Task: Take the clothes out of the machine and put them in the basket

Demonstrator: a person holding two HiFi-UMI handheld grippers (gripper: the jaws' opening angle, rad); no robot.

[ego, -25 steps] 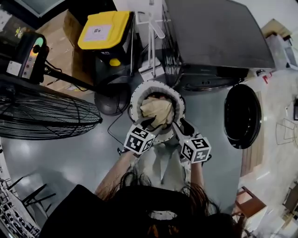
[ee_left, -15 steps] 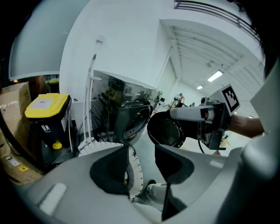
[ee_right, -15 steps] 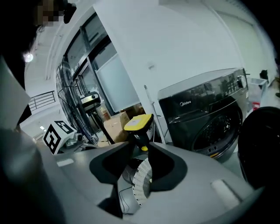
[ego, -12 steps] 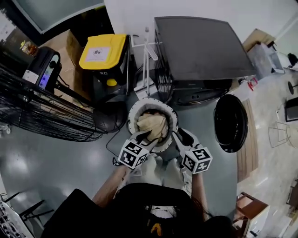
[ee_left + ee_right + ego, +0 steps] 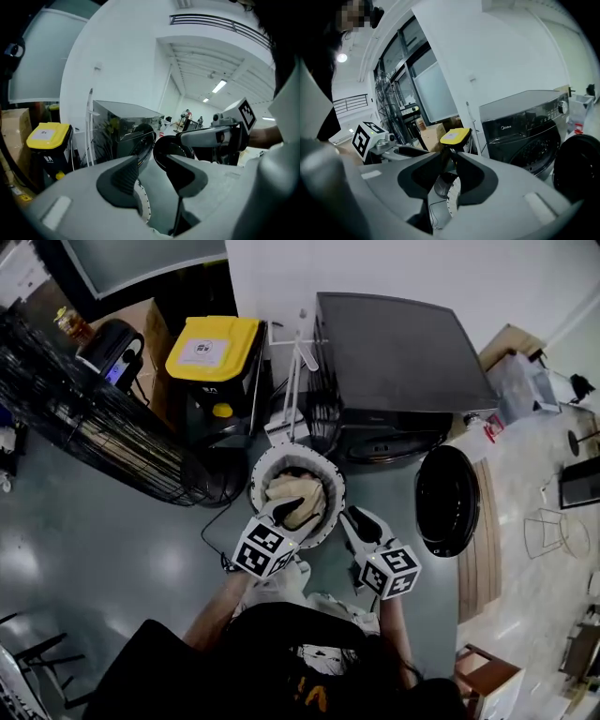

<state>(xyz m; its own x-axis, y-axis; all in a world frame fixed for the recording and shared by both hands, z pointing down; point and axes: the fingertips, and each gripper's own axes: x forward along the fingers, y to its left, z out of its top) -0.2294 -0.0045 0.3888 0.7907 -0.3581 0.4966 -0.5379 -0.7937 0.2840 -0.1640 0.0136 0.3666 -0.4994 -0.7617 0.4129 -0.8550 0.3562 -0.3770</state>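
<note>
A round white basket (image 5: pixel 330 512) stands on the grey floor before the dark washing machine (image 5: pixel 403 362). Beige clothes (image 5: pixel 298 495) lie heaped inside it. My left gripper (image 5: pixel 284 509) hangs over the basket's near rim, open, with nothing between its fingers (image 5: pixel 123 180). My right gripper (image 5: pixel 349 518) is just right of the basket, apart from it. Its jaws have just been closing and stand a narrow gap apart around nothing (image 5: pixel 449 157). The machine's round door (image 5: pixel 447 501) hangs open to the right. The basket's perforated rim (image 5: pixel 453 199) shows below the right jaws.
A black bin with a yellow lid (image 5: pixel 211 348) stands left of the machine, with a white rack (image 5: pixel 298 352) between them. A large wire fan (image 5: pixel 94 418) fills the left side. A cable (image 5: pixel 217 526) trails on the floor beside the basket.
Both grippers have risen away from the clothes heap, which stays in the basket. The right jaws have narrowed. The head view has pulled up and back, so more of the room shows.
</note>
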